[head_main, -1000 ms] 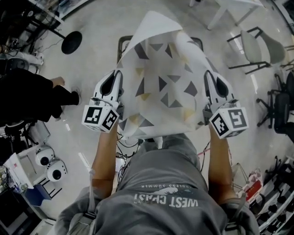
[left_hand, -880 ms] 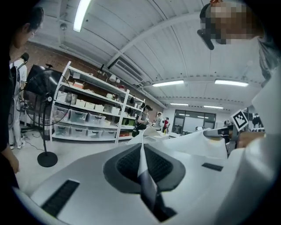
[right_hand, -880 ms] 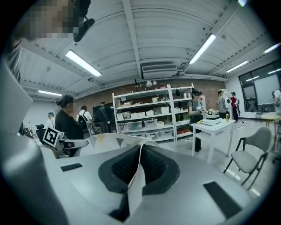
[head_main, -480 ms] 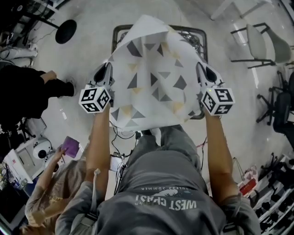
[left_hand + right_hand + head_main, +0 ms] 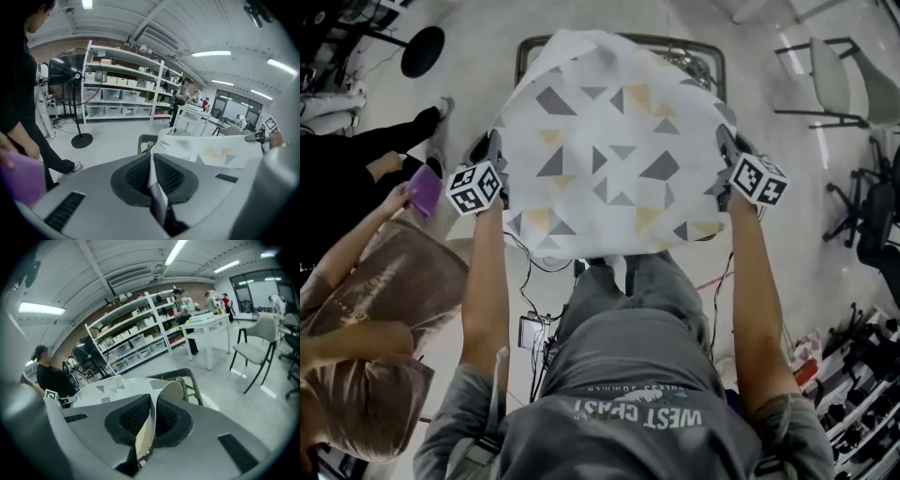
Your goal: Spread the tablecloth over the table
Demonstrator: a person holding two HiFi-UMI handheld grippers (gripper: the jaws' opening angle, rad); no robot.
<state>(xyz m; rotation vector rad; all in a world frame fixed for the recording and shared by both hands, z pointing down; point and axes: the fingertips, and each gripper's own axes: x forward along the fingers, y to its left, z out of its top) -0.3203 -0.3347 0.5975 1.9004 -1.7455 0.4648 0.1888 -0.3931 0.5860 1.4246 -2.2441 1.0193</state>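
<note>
Both tongs are clamped on the tablecloth [image 5: 609,141], the left tongs [image 5: 152,176] pinching its left edge and the right tongs [image 5: 149,420] its right edge. White with grey and yellow triangles, it hangs stretched between them above the dark-framed surface [image 5: 689,43], whose far rim shows beyond the cloth.

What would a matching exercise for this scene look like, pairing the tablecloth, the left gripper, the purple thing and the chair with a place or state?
1 tablecloth
2 left gripper
3 purple thing
4 chair

A standing at upper right in the head view
B in a bystander's hand
C held out flat, triangle-patterned
D shut on the cloth's edge

Pairs: 1-C, 2-D, 3-B, 4-A
</note>
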